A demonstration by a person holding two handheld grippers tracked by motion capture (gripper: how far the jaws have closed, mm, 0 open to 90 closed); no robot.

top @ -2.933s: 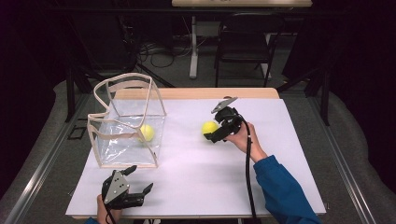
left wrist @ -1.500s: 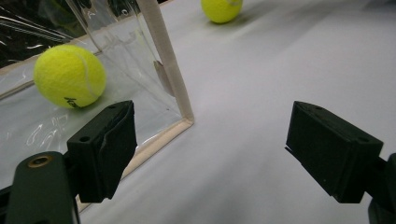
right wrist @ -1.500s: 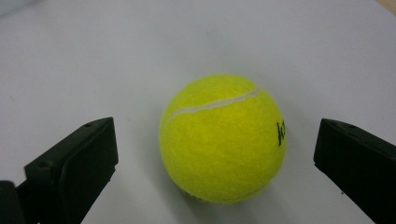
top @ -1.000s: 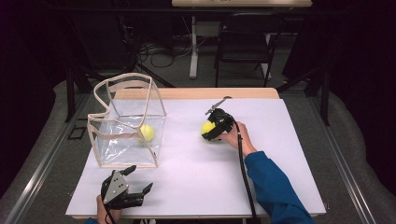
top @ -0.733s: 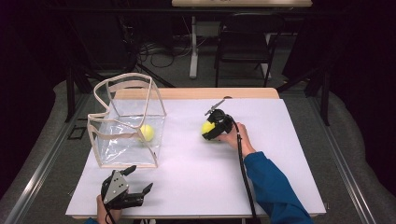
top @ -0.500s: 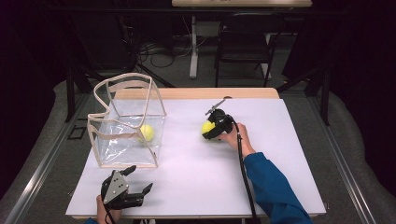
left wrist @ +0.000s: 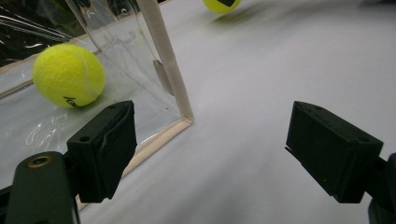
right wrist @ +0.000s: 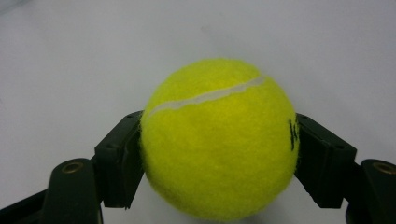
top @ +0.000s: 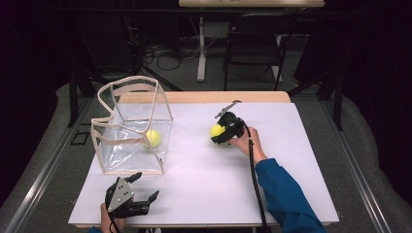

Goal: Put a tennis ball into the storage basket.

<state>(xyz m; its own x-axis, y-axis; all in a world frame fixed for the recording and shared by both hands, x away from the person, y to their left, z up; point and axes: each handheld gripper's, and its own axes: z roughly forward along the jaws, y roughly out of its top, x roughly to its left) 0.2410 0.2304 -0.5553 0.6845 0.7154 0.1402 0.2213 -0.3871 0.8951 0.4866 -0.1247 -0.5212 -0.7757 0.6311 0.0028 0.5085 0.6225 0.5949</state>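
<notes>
High view, left to right. Clear bag (top: 131,131) with tan edging stands open-topped on the left of the white table (top: 291,194); one tennis ball (top: 153,138) lies on its floor, against the near right wall. In front of the bag, at the near edge, the left gripper (top: 143,189) rests on the table with its jaws spread wide and nothing between them; in the left gripper view the bag's corner post (left wrist: 163,60) stands just ahead of the left jaw, the bagged ball (left wrist: 69,74) behind the plastic.

Right of centre, the second tennis ball (top: 217,130) sits at table level in the right gripper (top: 219,134). Its jaws have just been closing, and in the right gripper view both pads press on the ball (right wrist: 218,140) at its widest girth, one on each side, seam across the top.

Handling, as I judge it: light, felt-covered, so grippy rather than slick; springy, gives a little under pressure; not fragile. Round, so it will roll if set down loosely and may squirt out of a hold placed off the middle. Present hold across the equator looks the right one. Bag walls look thin and floppy; a ball lowered in should clear the rim.

Count: tennis balls two, one bagged and one gripped; bag one; grippers two; table one.
</notes>
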